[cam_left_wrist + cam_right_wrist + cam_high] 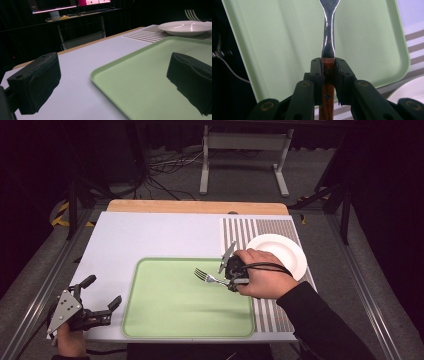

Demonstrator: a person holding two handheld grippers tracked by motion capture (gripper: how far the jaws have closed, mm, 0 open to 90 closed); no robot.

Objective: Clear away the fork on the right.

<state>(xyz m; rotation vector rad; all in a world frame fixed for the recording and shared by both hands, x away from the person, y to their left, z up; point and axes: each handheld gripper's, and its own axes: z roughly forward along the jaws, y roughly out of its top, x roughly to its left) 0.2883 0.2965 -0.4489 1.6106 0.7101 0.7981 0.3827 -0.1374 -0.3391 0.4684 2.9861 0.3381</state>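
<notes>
The right hand-held gripper (231,279) is clamped on the fork (210,277) by its wooden handle, tines pointing left above the green tray (150,320). The left hand-held gripper (102,292) rests wide open and empty, well apart.

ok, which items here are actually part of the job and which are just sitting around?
In play:
- fork, wooden handle clamped in the right gripper
- green tray, under the fork

Idle:
- white plate, on the striped mat right of the tray
- left gripper, open, off the tray's left edge
</notes>
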